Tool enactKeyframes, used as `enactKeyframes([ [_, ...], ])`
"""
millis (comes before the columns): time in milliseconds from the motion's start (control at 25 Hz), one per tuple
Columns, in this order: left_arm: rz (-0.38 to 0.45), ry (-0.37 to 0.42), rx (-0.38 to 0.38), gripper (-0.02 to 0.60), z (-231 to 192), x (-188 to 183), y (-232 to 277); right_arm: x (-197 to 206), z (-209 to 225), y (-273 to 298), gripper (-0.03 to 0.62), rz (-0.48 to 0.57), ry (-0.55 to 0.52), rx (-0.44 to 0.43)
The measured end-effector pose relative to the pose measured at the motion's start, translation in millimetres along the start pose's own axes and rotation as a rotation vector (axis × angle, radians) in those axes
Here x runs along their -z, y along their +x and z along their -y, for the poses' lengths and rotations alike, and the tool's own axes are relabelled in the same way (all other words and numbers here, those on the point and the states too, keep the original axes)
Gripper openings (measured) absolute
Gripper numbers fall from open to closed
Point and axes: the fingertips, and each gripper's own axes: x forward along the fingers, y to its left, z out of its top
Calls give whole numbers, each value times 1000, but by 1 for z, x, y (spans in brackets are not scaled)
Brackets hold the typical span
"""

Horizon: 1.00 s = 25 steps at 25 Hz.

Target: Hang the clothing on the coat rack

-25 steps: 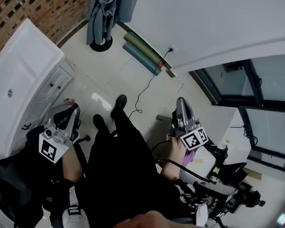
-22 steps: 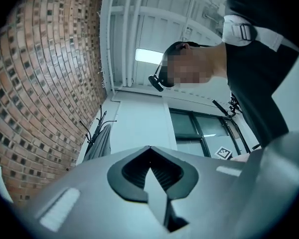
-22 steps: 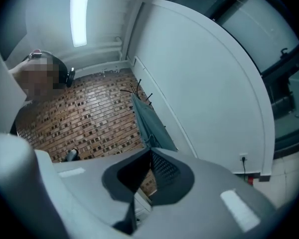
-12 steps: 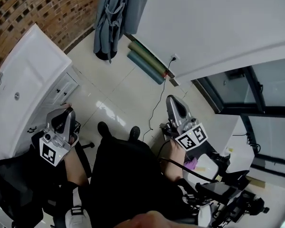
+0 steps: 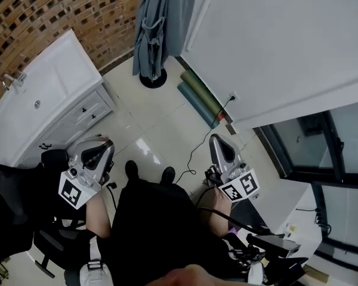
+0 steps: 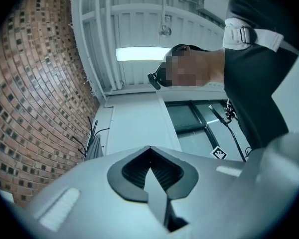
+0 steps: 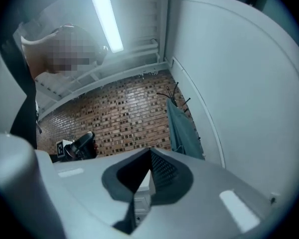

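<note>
A grey-blue garment [image 5: 158, 22] hangs on the black coat rack, whose round base [image 5: 153, 78] stands on the tiled floor by the brick wall. In the right gripper view the garment [image 7: 182, 131] drapes under the rack's hooks [image 7: 173, 93]. My left gripper [image 5: 98, 154] and right gripper [image 5: 221, 151] are held low in front of the person's body, well short of the rack. Each is shut with nothing between its jaws, as seen for the left gripper [image 6: 149, 151] and the right gripper [image 7: 149, 153]. The right gripper view also catches the left gripper [image 7: 82, 146].
A white cabinet with a sink [image 5: 53, 94] stands at the left against the brick wall [image 5: 59, 11]. Two rolled mats [image 5: 203, 100] lie along the white wall [image 5: 274, 46], with a black cable [image 5: 194, 151] on the floor. A black chair [image 5: 18, 201] is at the left.
The head view has swung, so the rack, garment and cabinet now sit lower and further right in it. The person's feet have drawn together. Both grippers stay shut and empty.
</note>
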Motion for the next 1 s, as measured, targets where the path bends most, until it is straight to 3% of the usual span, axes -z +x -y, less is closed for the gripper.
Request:
enactKeyframes([
  [160,-83,34,-12,2,39,5,21,-8,13,-16,2,40,-13,-78],
  [360,-179,68,-19,2,61,10,14,2,21,-23,2,46,23,-109],
  [640,-126,109,0,2,47,-11,25,-12,-6,-19,2,74,-5,-139],
  [1000,-89,39,6,2,19,-11,-3,-13,-48,5,2,36,-74,-138],
])
